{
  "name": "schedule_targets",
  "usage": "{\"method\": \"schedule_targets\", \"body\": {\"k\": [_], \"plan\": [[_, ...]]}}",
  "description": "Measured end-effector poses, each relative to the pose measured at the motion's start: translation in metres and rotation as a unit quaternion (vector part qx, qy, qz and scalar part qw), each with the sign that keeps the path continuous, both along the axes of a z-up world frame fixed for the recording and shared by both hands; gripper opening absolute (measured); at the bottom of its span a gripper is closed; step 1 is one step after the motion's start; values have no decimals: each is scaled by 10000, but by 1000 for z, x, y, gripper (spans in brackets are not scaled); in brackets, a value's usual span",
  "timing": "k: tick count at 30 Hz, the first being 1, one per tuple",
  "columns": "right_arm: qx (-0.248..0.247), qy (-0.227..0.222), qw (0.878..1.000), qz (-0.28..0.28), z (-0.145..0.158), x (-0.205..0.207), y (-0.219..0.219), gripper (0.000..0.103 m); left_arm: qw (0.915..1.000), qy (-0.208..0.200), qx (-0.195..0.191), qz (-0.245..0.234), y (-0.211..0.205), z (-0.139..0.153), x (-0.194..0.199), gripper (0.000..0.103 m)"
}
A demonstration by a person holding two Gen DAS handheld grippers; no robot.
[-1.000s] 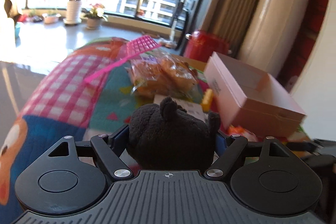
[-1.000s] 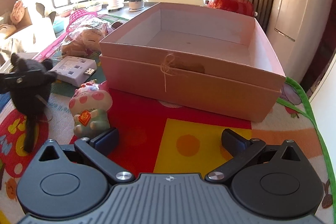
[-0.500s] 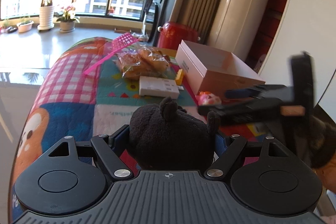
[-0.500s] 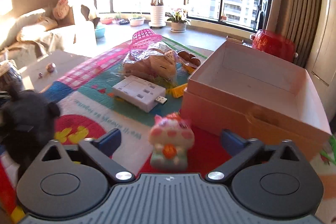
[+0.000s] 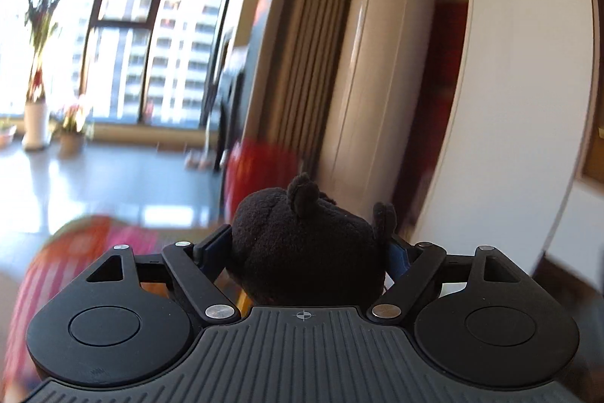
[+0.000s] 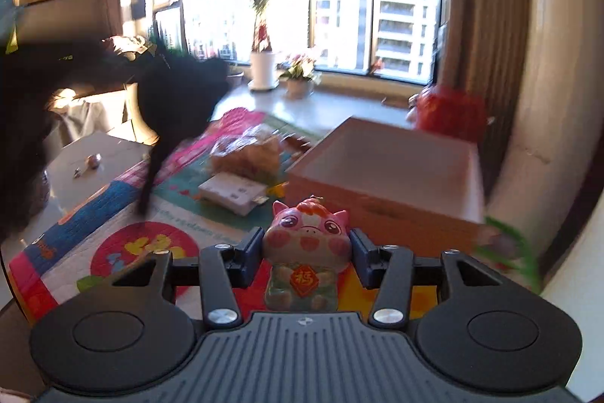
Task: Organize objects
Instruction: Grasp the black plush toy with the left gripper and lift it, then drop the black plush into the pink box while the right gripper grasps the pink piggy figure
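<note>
Now, in the right wrist view, the right gripper point(image 6: 306, 257) sits low in the middle of the frame; its jaws have just been closing, and its two dark blue pads press on both sides of a small pink ceramic pig figurine with a green body and a red tag point(image 6: 305, 261), which stands upright between them; behind it, in the middle right, is a pale pink open cardboard box point(image 6: 385, 184) on a colourful patchwork cloth point(image 6: 124, 210); to the left of the box lie a white flat plastic device point(image 6: 232, 193) and, further back, a clear bag of brown bread point(image 6: 247, 153); a red round container point(image 6: 449, 112) stands behind the box, at the upper right; a white vase with a green plant point(image 6: 262, 70) stands on the window sill, far in the middle; at the left of the frame a blurred black shape hangs above the cloth, I cannot tell its details.

In the left wrist view, the left gripper point(image 5: 307, 250) is in the lower middle; its jaws have opened a little, yet the pads squeeze a black fluffy plush toy with small round ears point(image 5: 305, 244); far behind are beige curtains point(image 5: 302, 63) and a large window point(image 5: 132, 25), much blurred.
</note>
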State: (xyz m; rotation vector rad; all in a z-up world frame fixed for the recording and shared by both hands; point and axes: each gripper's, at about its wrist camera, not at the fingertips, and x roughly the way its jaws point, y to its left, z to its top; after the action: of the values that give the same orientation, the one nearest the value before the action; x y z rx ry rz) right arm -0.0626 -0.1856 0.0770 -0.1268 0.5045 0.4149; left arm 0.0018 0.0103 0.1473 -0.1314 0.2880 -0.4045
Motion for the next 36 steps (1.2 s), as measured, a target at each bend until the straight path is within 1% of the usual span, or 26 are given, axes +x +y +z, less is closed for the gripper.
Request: {"method": "schedule_targets", "body": {"k": [2, 3, 4, 5, 6, 7, 9, 11, 13, 15, 18, 21, 22, 23, 24, 25, 26, 28, 30, 31, 32, 36], "plan": [[36, -105, 9999, -76, 3, -9, -12, 49, 9998, -163, -138, 16, -21, 9, 38, 87], [53, -147, 9998, -127, 3, -12, -18, 49, 9998, -91, -161, 6, -33, 7, 58, 87], [63, -172, 9997, -182, 3, -14, -23, 49, 9998, 128, -135, -51, -45, 1, 79, 87], [75, -162, 9996, -239, 1, -14, -27, 49, 9989, 434, -99, -127, -56, -9, 101, 87], [92, -118, 9995, -294, -2, -14, -31, 49, 9969, 760, -50, -183, -68, -23, 121, 86], [95, -63, 9994, -338, -5, -12, -34, 49, 9952, 972, 5, -129, -77, -36, 135, 83], [76, 16, 9990, -440, -9, -10, -41, 49, 9933, 1154, 88, 7, -86, -53, 147, 82], [133, 53, 9985, -535, -9, -7, -50, 49, 9944, 1047, -120, -20, -83, -59, 144, 82], [234, 68, 9978, -618, -6, -5, -61, 49, 9959, 798, -418, 26, -67, -57, 130, 82], [318, 38, 9969, -713, 0, 3, -67, 49, 9964, 654, -514, 138, -48, -53, 112, 82], [454, -159, 9953, -838, 16, 28, -70, 49, 9976, 494, -392, 281, -18, -56, 79, 82], [732, -229, 9941, -761, 37, 71, -61, 50, 9974, 518, -145, 470, 9, -71, 49, 82], [789, -235, 9943, -677, 43, 86, -56, 53, 9969, 560, -63, 544, 17, -75, 42, 82], [773, -245, 9946, -653, 47, 100, -51, 70, 9961, 626, 17, 614, 25, -81, 36, 82], [703, -297, 9943, -750, 50, 112, -45, 83, 9951, 715, 89, 680, 33, -85, 31, 82], [602, -376, 9934, -899, 50, 121, -39, 85, 9937, 819, 162, 753, 41, -90, 26, 82], [517, -397, 9933, -958, 49, 126, -33, 85, 9922, 925, 233, 807, 49, -95, 22, 82], [519, -282, 9946, -853, 39, 126, -25, 86, 9906, 1046, 378, 803, 62, -104, 12, 82], [569, -146, 9953, -768, 25, 114, -21, 98, 9893, 1154, 509, 736, 67, -111, 12, 82], [572, -85, 9958, -707, 17, 104, -17, 100, 9887, 1206, 512, 725, 70, -115, 11, 82], [576, -20, 9963, -644, 7, 95, -13, 103, 9885, 1243, 449, 735, 73, -120, 15, 82], [536, 330, 9966, -540, -35, 63, -6, 103, 9892, 1262, -44, 747, 78, -124, 28, 82]]}}
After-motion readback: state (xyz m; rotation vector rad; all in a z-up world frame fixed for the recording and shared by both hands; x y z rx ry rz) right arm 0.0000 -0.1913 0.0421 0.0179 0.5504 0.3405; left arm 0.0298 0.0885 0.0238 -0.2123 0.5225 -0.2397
